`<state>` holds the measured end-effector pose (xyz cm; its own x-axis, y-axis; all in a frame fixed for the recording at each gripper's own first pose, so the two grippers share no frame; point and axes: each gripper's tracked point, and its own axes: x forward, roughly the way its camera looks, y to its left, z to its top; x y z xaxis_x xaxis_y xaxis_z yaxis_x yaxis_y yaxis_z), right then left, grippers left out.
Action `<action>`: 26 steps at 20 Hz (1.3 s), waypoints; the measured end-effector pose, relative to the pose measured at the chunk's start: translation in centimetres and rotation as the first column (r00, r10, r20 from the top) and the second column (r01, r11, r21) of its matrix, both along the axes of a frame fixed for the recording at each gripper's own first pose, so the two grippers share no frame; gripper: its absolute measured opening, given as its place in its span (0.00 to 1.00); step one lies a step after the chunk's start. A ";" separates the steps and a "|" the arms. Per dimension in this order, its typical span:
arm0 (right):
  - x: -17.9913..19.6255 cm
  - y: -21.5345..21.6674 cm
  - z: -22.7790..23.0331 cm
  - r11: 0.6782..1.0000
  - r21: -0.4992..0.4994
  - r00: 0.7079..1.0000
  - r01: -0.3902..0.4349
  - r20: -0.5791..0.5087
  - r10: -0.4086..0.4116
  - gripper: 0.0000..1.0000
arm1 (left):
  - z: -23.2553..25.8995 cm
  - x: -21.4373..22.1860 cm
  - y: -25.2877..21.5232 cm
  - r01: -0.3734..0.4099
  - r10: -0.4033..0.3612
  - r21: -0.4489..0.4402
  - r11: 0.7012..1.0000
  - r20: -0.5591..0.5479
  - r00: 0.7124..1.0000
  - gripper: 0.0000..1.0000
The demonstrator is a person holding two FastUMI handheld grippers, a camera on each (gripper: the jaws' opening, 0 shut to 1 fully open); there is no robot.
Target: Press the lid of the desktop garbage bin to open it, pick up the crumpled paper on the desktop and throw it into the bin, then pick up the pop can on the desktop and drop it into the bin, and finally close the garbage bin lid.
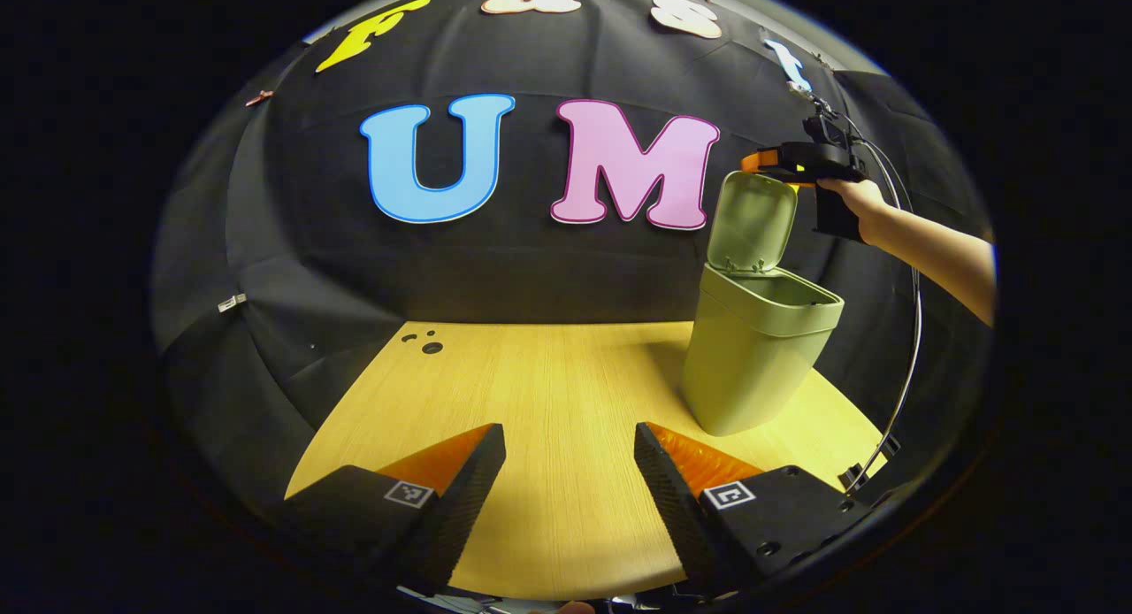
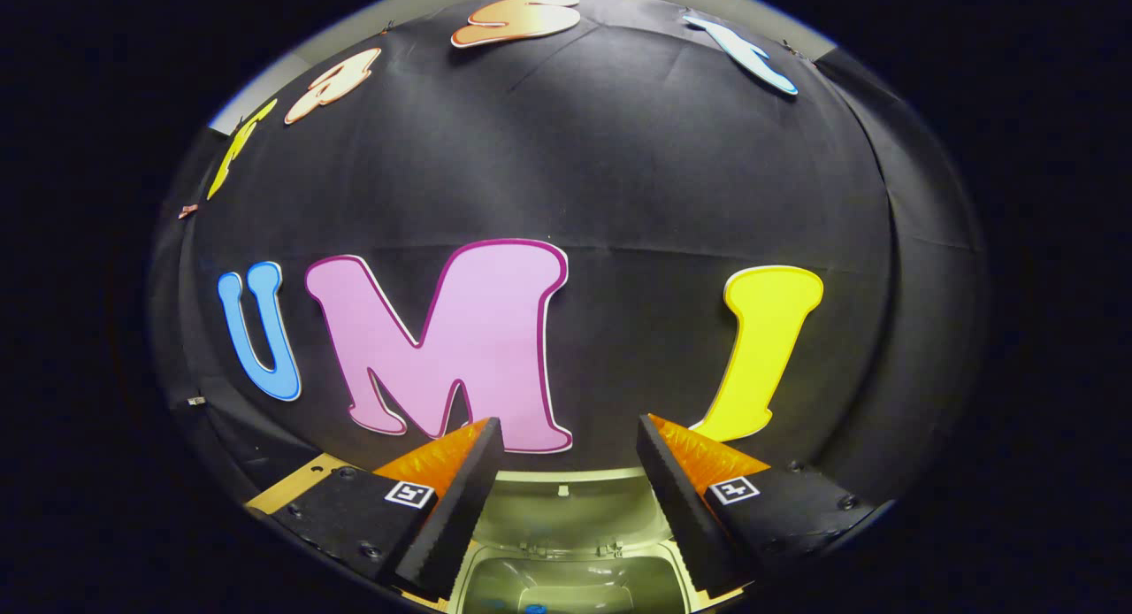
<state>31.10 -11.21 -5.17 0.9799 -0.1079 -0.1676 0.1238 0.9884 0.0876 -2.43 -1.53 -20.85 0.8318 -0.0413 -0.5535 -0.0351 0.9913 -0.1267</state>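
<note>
A pale green garbage bin (image 1: 759,356) stands on the right part of the wooden table (image 1: 548,393), its lid (image 1: 752,221) swung up and open. My left gripper (image 1: 569,472) is open and low over the table's near side, left of the bin, with nothing between its fingers. My right gripper (image 1: 800,158), held by a hand (image 1: 853,198), hovers above and behind the raised lid. In the right gripper view, my right gripper (image 2: 566,472) is open directly above the bin's mouth (image 2: 566,583), looking down past the lid's hinge (image 2: 566,550). Something small and blue (image 2: 533,609) lies inside the bin.
Small dark holes (image 1: 424,341) mark the table's far left corner. A thin cable (image 1: 911,349) hangs down from the right gripper past the table's right edge. The black cloth wall (image 1: 531,269) closes off the back.
</note>
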 end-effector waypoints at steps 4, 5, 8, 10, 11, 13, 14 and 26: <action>-1.1 0.4 -0.4 0.999 0.012 0.999 -0.036 -0.030 0.036 0.95 | -0.3 0.2 -0.4 0.016 -0.016 -0.021 1.000 -0.001 1.000 0.95; -2.8 0.6 -0.7 0.999 0.025 0.998 -0.043 -0.039 0.044 0.95 | -0.4 0.5 -0.6 0.024 -0.024 -0.024 0.999 -0.003 1.000 0.95; -5.0 1.0 -1.2 0.997 0.034 0.995 -0.069 -0.077 0.071 0.95 | -0.7 1.8 -1.9 0.058 -0.058 -0.028 0.998 -0.005 0.998 0.95; -6.2 1.2 -1.8 0.997 0.021 0.992 -0.078 -0.095 0.079 0.95 | -0.9 2.1 -2.7 0.081 -0.081 -0.034 0.996 -0.003 0.997 0.95; -7.0 1.4 -2.2 0.996 0.013 0.990 -0.084 -0.108 0.085 0.95 | -1.0 2.1 -3.1 0.090 -0.090 -0.036 0.995 -0.002 0.996 0.95; -8.3 1.7 -3.3 0.995 0.005 0.985 -0.095 -0.142 0.095 0.95 | -1.1 2.3 -3.8 0.108 -0.108 -0.043 0.993 0.000 0.994 0.95; -9.0 1.9 -3.9 0.995 0.005 0.982 -0.101 -0.158 0.101 0.95 | -1.0 2.4 -4.1 0.117 -0.117 -0.047 0.992 0.003 0.993 0.95; -12.9 4.4 -12.5 0.986 0.060 0.891 -0.153 -0.423 0.163 0.95 | -1.7 2.6 -6.0 0.247 -0.245 -0.088 0.965 0.035 0.969 0.95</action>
<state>18.24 -6.84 -17.69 0.8182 0.0518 -0.5725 -0.0031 0.9963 0.0857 0.13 -7.56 -22.58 0.8026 -0.2956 -0.5181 0.2126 0.9533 -0.2145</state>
